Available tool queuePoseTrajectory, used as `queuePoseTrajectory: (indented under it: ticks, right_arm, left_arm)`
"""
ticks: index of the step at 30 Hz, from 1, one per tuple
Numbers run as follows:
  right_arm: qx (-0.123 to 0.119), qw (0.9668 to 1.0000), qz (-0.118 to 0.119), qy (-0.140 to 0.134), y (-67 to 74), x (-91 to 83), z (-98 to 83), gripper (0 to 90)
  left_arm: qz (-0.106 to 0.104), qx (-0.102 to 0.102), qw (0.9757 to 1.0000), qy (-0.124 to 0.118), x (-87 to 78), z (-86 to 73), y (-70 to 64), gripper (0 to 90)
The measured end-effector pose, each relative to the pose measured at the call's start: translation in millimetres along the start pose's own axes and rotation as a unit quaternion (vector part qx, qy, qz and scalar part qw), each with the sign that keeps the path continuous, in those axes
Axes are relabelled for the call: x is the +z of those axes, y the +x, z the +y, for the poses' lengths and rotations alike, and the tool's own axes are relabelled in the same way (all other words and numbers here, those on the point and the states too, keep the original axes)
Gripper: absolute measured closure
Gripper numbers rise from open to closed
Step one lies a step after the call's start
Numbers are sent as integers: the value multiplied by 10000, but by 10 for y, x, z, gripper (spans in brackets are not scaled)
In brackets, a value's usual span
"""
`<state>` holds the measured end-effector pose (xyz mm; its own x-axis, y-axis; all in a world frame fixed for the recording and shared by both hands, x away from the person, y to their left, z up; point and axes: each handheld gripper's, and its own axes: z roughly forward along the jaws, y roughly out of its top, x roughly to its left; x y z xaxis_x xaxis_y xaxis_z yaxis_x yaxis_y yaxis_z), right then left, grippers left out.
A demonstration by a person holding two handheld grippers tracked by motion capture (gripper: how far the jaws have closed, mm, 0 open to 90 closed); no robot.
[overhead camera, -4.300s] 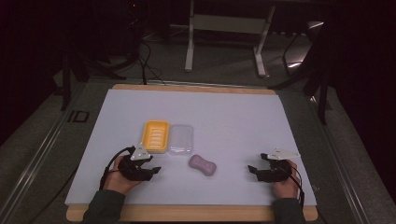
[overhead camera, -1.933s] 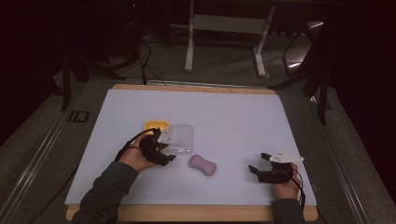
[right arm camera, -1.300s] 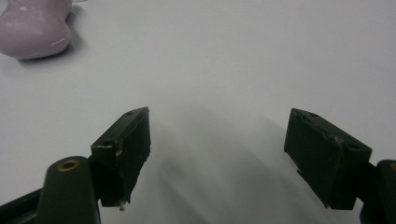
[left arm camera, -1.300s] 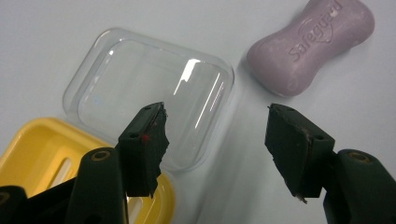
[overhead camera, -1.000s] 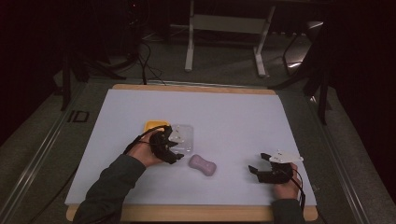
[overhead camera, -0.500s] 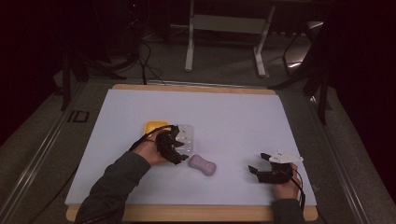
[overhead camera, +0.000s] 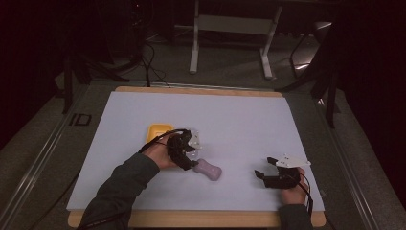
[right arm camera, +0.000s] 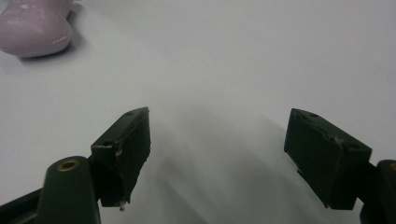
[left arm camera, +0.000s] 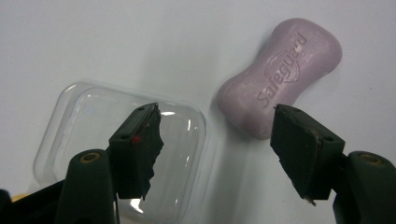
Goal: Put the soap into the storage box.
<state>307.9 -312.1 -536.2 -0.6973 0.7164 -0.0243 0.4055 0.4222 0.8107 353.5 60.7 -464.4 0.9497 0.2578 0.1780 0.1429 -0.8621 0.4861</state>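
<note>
A purple soap bar (overhead camera: 209, 169) stamped "Safeguard" (left arm camera: 280, 74) lies flat on the white table. A clear plastic lid (left arm camera: 121, 140) lies beside it, and a yellow soap dish (overhead camera: 158, 130) sits just beyond the left hand. My left gripper (overhead camera: 189, 160) hovers between lid and soap. Its jaws have just been opening and stand apart (left arm camera: 215, 112), one over the lid and one by the soap's near end, pressing on nothing. My right gripper (overhead camera: 264, 167) rests near the front right, open (right arm camera: 219, 114) over bare table, with the soap (right arm camera: 32, 21) farther off.
The white table top (overhead camera: 249, 120) has a wooden border at front and back. Metal frame legs and cables stand on the dark floor beyond the far edge.
The left hand has slid right, from over the clear lid toward the soap bar. The right hand has stayed in place.
</note>
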Motion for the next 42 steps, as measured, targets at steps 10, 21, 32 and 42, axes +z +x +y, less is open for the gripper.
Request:
queuePoseTrajectory:
  ticks: [10,21,32,42]
  right_arm:
    - [-5,10000,12,10,1,1,1,223]
    - [-32,10000,20,21,3,4,2,223]
    - [-53,10000,30,26,2,6,2,224]
    - [-65,10000,35,36,6,10,3,224]
  left_arm:
    - [-104,130,9998,75,91,72,-29,299]
    - [-152,329,9993,128,179,170,-102,247]
    - [-286,584,9974,317,307,281,-203,204]
    - [-386,841,9945,487,431,338,-264,149]
